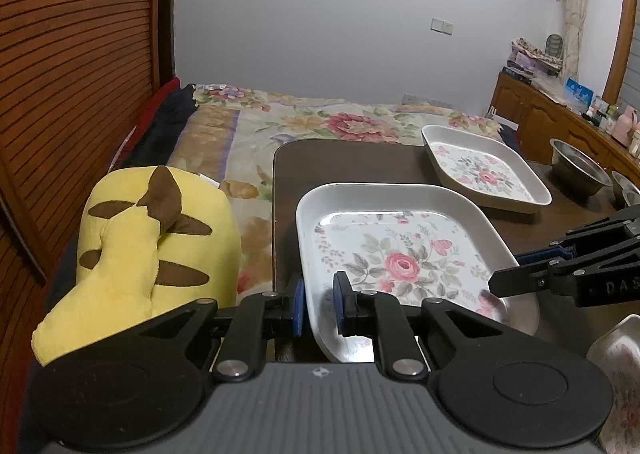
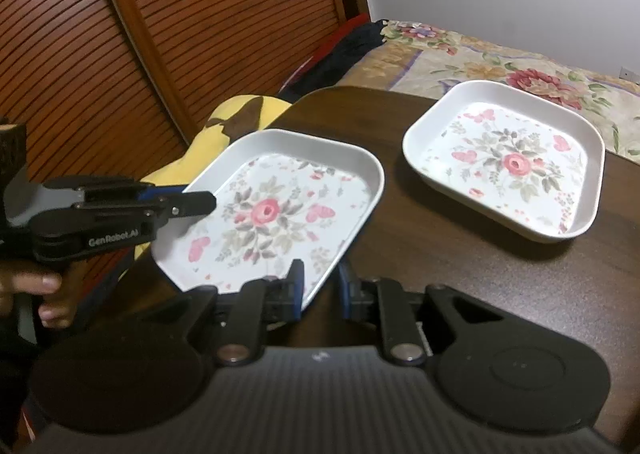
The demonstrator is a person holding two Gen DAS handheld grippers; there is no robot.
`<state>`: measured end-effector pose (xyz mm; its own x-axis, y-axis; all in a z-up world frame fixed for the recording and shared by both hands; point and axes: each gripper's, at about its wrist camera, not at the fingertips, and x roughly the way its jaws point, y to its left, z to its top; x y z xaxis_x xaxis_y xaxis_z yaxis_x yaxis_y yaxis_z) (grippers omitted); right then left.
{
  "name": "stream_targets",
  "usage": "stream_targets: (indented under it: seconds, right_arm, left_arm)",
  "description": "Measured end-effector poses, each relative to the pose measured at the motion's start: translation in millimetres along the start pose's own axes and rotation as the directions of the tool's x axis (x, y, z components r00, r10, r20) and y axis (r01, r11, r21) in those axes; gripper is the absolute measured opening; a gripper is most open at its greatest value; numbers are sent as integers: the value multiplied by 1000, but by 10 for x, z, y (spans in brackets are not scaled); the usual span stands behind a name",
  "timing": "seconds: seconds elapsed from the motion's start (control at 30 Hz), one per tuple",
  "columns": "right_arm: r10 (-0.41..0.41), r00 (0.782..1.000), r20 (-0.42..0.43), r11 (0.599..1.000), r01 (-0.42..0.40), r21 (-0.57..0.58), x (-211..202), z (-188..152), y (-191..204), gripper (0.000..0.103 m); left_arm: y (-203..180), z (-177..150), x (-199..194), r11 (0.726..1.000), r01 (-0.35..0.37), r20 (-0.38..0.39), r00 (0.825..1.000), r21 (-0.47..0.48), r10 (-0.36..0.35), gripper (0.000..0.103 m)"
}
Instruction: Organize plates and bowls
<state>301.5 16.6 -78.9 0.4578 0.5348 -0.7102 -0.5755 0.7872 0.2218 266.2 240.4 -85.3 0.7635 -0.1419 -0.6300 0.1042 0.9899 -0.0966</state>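
From the left wrist view, the left gripper has its two blue-padded fingers set on either side of the near plate's left rim, one outside, one inside; a narrow gap shows around the rim, so whether it is pinched yet cannot be told. The right gripper reaches in from the right at the same plate's far edge. This flowered square plate sits at the table's left edge, and a second, matching plate lies further back and well apart. Steel bowls stand at the far right. A yellow plush toy rests just beside the table.

From the right wrist view, the right gripper straddles the near plate's closest rim, its fingers spread with visible slack. The left gripper comes in from the left over the opposite rim. The plate looks tilted, perhaps lifted at one side. The second plate lies flat on the table.

The step in hand seems to be a two-handed grasp of the near plate. Next, both grippers would need to close firmly, lift evenly, and carry it onto the second plate.
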Motion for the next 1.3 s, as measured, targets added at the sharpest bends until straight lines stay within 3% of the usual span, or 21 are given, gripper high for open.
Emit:
stream_targets:
  seconds: [0.33,0.8,1.3]
  right_arm:
    - [-10,1000,8,1000,10,11,-150,-27,-8,19]
    - [-40,995,89,999,40,5,-690,-83,39,19]
    - [-56,987,153,998,51,39,-1193,-402,-48,19]
  left_arm:
    - [-135,-5,-164,1000,-7,-10,1000,9,7,16]
    - [-506,72,-632,998,-12,52,999,63,9,16]
    - [-1019,-47,-1056,991,-16,119,993,129,1,16]
